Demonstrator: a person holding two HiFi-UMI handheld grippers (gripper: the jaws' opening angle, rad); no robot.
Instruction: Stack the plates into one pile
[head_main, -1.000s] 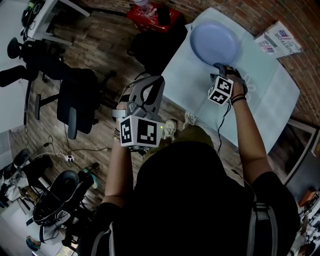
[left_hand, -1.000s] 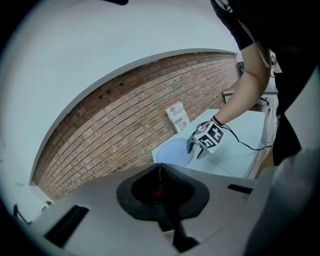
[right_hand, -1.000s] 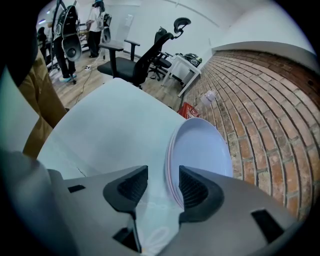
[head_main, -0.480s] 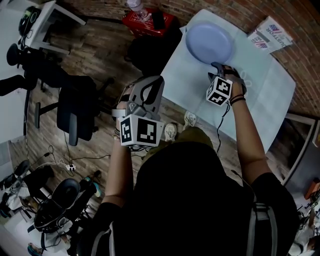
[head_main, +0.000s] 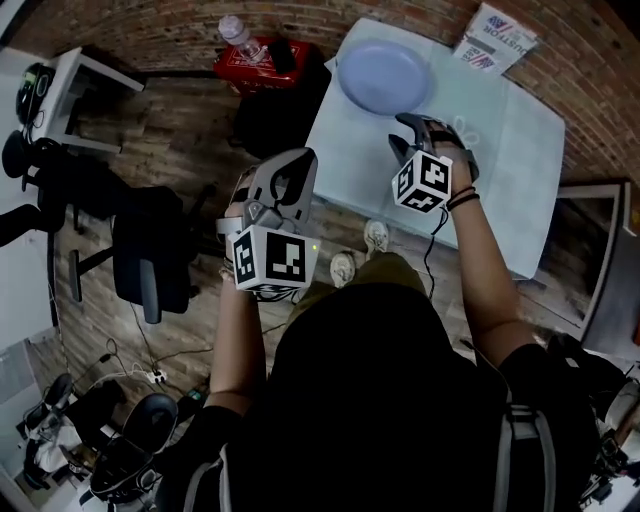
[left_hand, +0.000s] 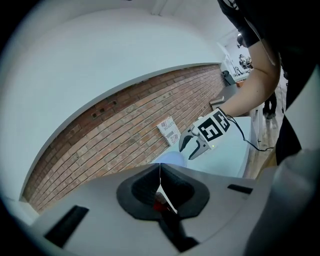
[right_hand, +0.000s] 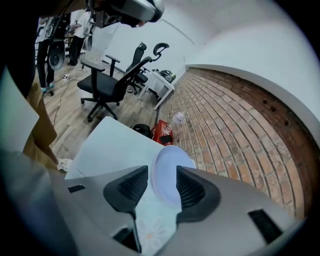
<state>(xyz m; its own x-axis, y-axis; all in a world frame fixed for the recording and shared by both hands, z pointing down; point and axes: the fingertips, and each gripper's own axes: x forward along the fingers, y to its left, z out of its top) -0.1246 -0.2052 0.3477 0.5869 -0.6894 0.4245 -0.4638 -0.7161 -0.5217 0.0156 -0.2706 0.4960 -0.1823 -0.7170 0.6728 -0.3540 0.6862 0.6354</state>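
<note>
Blue plate (head_main: 385, 78) is sitting upper centre on the table (head_main: 500, 150). Right gripper (head_main: 402, 135) is hovering beside it, jaws wide, empty. Left gripper (head_main: 290, 170) is hanging closed at centre-left. A shallow approach could shove the plate off the edge.

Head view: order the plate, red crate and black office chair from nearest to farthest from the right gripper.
1. The plate, on the table just ahead of the right gripper.
2. The red crate, on the floor left of the table.
3. The black office chair, far left on the floor.
</note>
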